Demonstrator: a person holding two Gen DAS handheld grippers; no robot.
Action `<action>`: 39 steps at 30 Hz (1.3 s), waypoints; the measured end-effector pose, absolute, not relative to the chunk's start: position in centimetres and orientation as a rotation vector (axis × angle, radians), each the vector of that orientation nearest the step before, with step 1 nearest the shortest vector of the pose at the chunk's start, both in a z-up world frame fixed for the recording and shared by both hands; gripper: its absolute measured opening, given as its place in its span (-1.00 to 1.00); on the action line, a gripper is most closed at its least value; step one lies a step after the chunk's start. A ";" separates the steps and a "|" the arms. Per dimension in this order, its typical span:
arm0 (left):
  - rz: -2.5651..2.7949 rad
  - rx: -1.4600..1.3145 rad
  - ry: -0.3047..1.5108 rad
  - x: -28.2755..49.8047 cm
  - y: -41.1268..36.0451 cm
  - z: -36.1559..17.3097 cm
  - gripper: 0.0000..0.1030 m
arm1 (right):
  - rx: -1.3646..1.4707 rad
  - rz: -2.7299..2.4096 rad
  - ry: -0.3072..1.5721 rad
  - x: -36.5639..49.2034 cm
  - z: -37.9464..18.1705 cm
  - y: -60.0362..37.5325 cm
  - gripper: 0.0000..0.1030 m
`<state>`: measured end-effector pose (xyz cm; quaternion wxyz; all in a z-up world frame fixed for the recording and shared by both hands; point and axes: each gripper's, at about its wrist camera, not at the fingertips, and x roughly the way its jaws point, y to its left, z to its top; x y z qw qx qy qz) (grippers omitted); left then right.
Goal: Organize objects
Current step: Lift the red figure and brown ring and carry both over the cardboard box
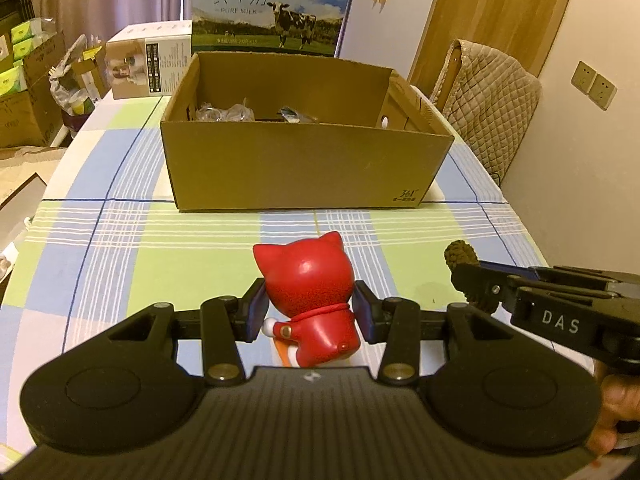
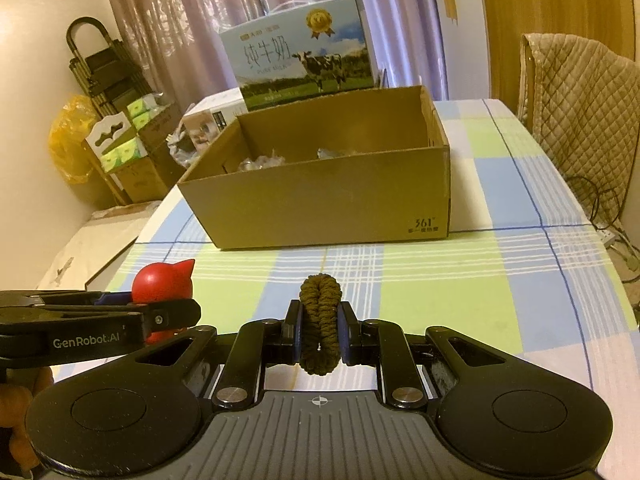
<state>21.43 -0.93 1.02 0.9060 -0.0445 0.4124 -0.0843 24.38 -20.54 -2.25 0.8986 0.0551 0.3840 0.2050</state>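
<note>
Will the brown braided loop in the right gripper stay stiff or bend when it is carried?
The brown braided loop looks like woven cord, so it probably flexes and is light. The right gripper squeezes it narrow, suggesting softness. Its rough weave should resist slipping.

Checked tablecloth [image 1: 120, 220], quilted chair [image 1: 488, 100], mauve curtains [image 2: 168, 12], wooden door [image 1: 492, 8]

I'm working in a home, by the look of it a dining or living room. A checked tablecloth [image 1: 120, 208] covers the table, a chair [image 1: 486, 96] draped in a quilted cover stands at its side, and curtains [image 2: 168, 20] hang at the back. A milk carton [image 1: 272, 4], stacked cardboard boxes [image 1: 28, 100] and tissue packs [image 2: 124, 154] are stored around the room.
</note>
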 end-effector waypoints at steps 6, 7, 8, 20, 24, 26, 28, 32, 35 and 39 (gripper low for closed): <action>-0.177 -0.090 0.843 20.3 -1.2 1.8 -0.23 | 0.111 0.425 0.786 23.4 -1.4 -20.9 -0.72; -0.178 -0.089 0.842 20.1 -1.3 1.9 -0.23 | 0.109 0.426 0.785 23.3 -1.3 -20.9 -0.72; -0.178 -0.088 0.842 20.0 -1.3 1.9 -0.23 | 0.108 0.426 0.783 23.2 -1.2 -20.9 -0.72; -0.176 -0.087 0.830 19.5 -1.4 2.4 -0.23 | 0.064 0.395 0.788 22.5 -0.7 -21.5 -0.72; -0.174 -0.086 0.829 19.5 -1.3 2.5 -0.23 | 0.049 0.384 0.791 22.5 -0.7 -21.7 -0.72; -0.174 -0.085 0.830 19.5 -1.4 2.5 -0.23 | 0.045 0.383 0.792 22.5 -0.7 -21.8 -0.72; -0.174 -0.084 0.831 19.5 -1.4 2.5 -0.23 | 0.041 0.378 0.793 22.6 -0.8 -21.8 -0.72; -0.172 -0.079 0.832 19.6 -1.4 2.4 -0.23 | 0.036 0.375 0.795 22.7 -0.8 -21.8 -0.72; -0.170 -0.078 0.832 19.6 -1.3 2.4 -0.23 | 0.034 0.373 0.798 22.8 -0.9 -21.9 -0.72; -0.170 -0.073 0.833 19.7 -1.3 2.4 -0.23 | 0.030 0.373 0.801 22.9 -0.9 -21.8 -0.72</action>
